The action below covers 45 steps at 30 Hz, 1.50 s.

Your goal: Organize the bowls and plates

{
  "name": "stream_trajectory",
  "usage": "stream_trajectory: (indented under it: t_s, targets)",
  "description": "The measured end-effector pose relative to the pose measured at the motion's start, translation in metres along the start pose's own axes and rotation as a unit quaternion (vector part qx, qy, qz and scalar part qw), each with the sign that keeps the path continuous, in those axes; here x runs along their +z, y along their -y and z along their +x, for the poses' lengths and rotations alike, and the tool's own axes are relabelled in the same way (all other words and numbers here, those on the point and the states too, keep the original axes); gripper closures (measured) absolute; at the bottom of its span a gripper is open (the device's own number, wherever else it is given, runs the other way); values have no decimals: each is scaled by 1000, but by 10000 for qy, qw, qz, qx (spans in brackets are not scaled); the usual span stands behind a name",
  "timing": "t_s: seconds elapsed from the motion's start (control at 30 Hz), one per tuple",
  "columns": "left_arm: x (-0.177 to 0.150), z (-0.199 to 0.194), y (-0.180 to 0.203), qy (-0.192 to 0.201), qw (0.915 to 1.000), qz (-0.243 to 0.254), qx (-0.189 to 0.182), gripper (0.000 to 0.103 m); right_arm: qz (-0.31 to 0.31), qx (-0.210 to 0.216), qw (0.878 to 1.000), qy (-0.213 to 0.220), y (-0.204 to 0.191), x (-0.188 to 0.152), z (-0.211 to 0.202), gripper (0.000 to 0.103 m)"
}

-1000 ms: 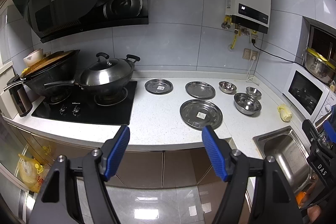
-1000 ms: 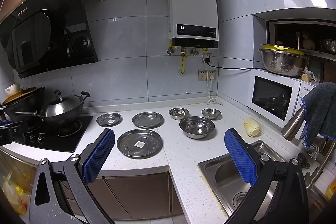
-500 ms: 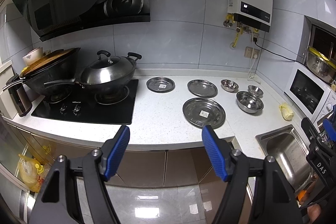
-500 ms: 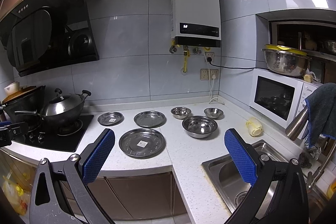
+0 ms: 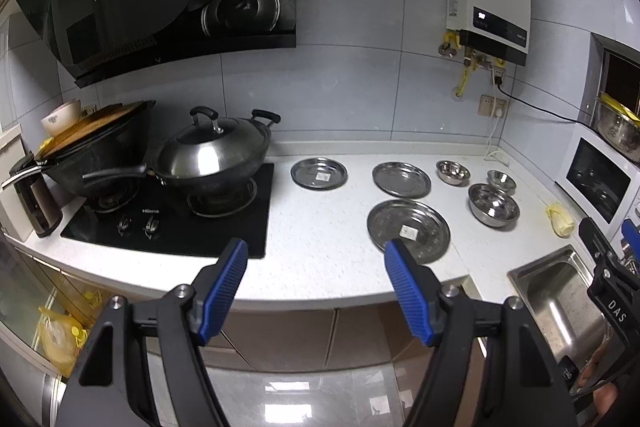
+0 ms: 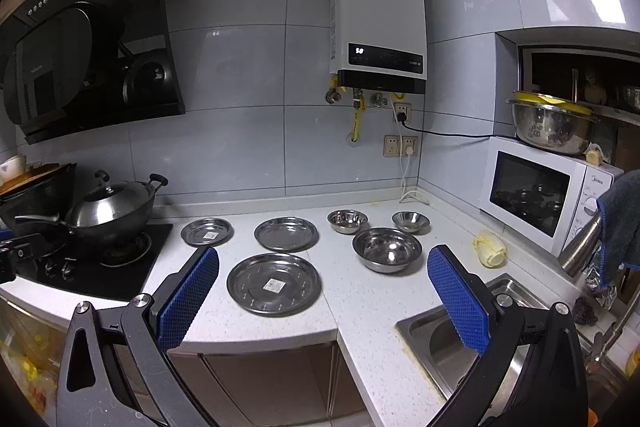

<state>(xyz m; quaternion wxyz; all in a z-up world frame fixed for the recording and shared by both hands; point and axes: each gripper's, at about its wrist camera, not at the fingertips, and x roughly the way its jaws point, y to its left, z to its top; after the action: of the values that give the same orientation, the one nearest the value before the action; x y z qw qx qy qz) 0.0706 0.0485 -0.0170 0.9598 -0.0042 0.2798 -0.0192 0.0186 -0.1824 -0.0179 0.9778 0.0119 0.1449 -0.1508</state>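
Observation:
Three steel plates lie on the white counter (image 6: 360, 299): a large plate (image 6: 274, 289) (image 5: 408, 229) in front, a medium plate (image 6: 286, 233) (image 5: 401, 179) behind it, a small plate (image 6: 207, 231) (image 5: 319, 173) nearest the stove. To their right sit a large bowl (image 6: 387, 249) (image 5: 493, 205) and two small bowls (image 6: 347, 221) (image 6: 410, 221). My left gripper (image 5: 316, 259) and right gripper (image 6: 322, 271) both hang open and empty in front of the counter's edge, short of the large plate.
A lidded wok (image 5: 212, 157) and a dark pan (image 5: 100, 151) stand on the black stove (image 5: 168, 223) at left. A sink (image 6: 472, 331) lies at right, with a microwave (image 6: 544, 195), a yellow cloth (image 6: 490, 249) and a faucet (image 6: 580, 247) nearby.
Both grippers have come a little closer to the counter, so the plates and bowls look slightly larger. Both stay open and nothing on the counter has moved.

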Motion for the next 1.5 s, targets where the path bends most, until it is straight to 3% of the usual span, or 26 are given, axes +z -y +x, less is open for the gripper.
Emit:
stream_trajectory:
  t_s: [0.37, 0.63, 0.87, 1.07, 1.23, 1.37, 1.5]
  targets:
    - [38, 68, 3, 67, 10000, -11, 5, 33, -44, -12, 10000, -47, -14, 17, 62, 1]
    - [74, 163, 38, 79, 9994, -219, 258, 33, -128, 368, 9992, -90, -14, 25, 162, 1]
    - [103, 251, 73, -266, 9987, -157, 414, 33, -321, 714, 9960, -432, -13, 28, 260, 1]
    - [91, 323, 94, -919, 9944, 199, 472, 33, -123, 845, 9911, -1026, -5, 11, 316, 1]
    - [59, 398, 106, -1936, 9799, 460, 132, 33, 33, 756, 9783, -1927, -3, -33, 363, 1]
    - [32, 470, 113, -3115, 9476, 707, -79, 34, 65, 653, 9587, -2767, -13, -67, 396, 1]
    - [12, 511, 111, -3885, 9184, 681, -312, 34, 148, 197, 9416, -3358, -14, -93, 425, 1]
